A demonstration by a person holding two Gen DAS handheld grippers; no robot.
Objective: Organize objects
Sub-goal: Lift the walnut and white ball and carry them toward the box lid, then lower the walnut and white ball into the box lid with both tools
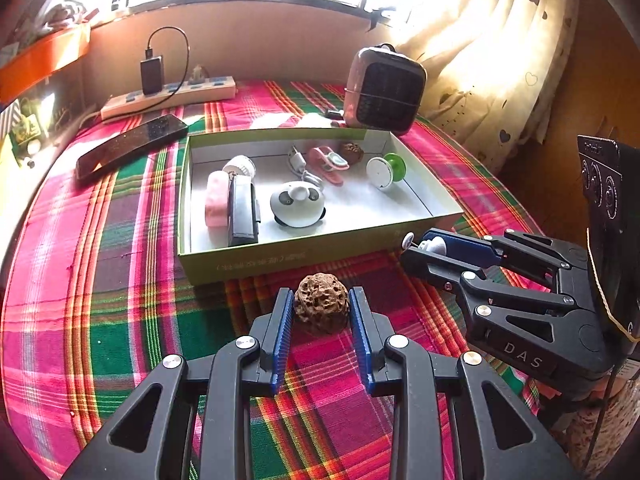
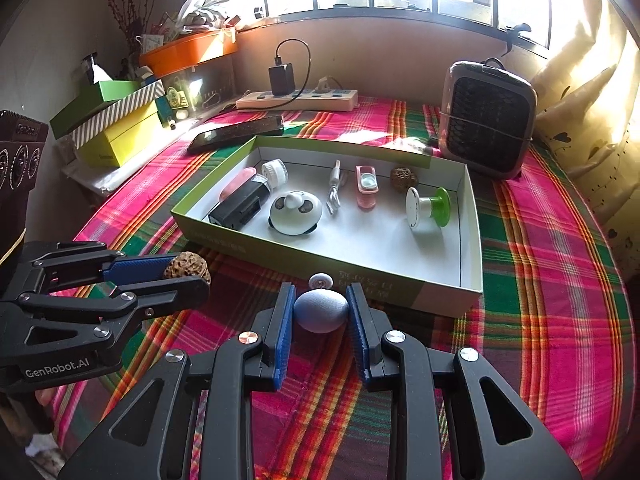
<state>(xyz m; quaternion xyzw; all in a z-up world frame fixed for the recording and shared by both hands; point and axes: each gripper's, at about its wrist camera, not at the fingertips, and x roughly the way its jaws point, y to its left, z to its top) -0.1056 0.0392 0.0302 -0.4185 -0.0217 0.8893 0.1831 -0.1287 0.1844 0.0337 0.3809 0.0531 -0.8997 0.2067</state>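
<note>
Walnuts number two: one [image 1: 321,309] sits on the plaid desk [image 1: 120,312] just before the box's near wall, clamped between the left gripper's [image 1: 321,312] fingers; the other [image 1: 351,152] lies inside the open box [image 1: 304,256], near its far corner. Right gripper [image 2: 321,311] grasps a pale egg-shaped piece [image 2: 321,310] with a small white knob, beside that wall. Box's near right corner lies bare. Only the right view shows stacked boxes [image 2: 112,120] past the desk's left edge.
</note>
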